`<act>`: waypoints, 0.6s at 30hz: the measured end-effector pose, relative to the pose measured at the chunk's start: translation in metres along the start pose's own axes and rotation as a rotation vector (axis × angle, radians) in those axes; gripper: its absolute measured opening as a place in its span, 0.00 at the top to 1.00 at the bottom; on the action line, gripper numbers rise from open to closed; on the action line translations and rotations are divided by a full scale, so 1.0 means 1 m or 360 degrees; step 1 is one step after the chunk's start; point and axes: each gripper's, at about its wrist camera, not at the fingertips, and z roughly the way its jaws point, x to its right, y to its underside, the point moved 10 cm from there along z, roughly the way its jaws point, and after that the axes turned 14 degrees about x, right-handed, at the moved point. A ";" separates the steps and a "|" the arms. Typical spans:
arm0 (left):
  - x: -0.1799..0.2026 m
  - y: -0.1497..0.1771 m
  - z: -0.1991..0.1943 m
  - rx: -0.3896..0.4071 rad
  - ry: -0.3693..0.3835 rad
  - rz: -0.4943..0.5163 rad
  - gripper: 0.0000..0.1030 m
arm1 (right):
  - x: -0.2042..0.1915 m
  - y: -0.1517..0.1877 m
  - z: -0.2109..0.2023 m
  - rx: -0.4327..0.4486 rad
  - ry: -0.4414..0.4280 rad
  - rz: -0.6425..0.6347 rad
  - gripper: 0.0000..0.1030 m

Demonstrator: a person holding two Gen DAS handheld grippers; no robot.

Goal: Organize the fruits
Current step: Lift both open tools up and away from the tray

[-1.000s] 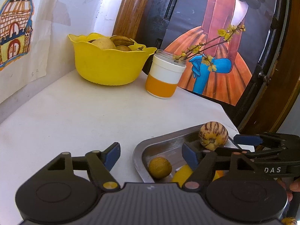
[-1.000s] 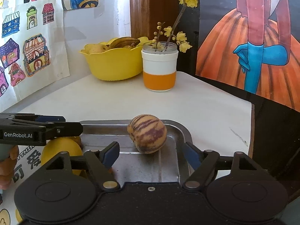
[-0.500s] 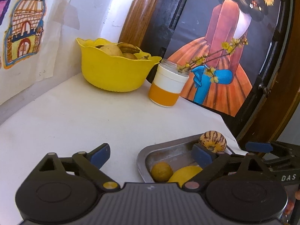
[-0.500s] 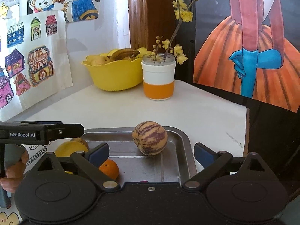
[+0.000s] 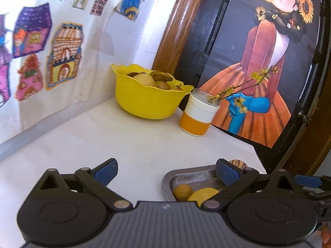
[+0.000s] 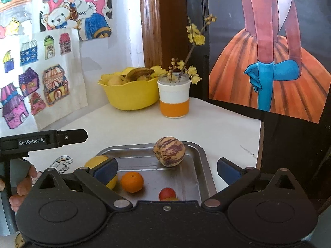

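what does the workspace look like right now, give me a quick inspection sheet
surface: white tabletop, mostly bare between the bowl and the tray.
job's things: metal tray at the near edge holds a striped melon, a small orange, a red fruit, a yellow fruit and a small round brownish fruit; yellow bowl at the back holds more fruit.
clutter: white and orange jar with yellow flower twigs, beside the bowl.
grippers: left gripper open, empty; right gripper open, empty, above the tray.
cables: nothing seen.
surroundings: children's drawings on the wall, a poster of a figure in an orange skirt, a wooden frame.
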 end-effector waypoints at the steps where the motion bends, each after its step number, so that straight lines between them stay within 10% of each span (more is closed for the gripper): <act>1: 0.000 0.000 -0.004 -0.0005 0.0003 -0.0005 0.00 | -0.002 -0.001 -0.005 0.0006 -0.0003 0.0002 0.01; 18: 0.017 0.004 -0.102 -0.0003 -0.0041 0.0182 0.00 | -0.040 0.006 -0.095 0.0106 -0.0079 0.0030 0.01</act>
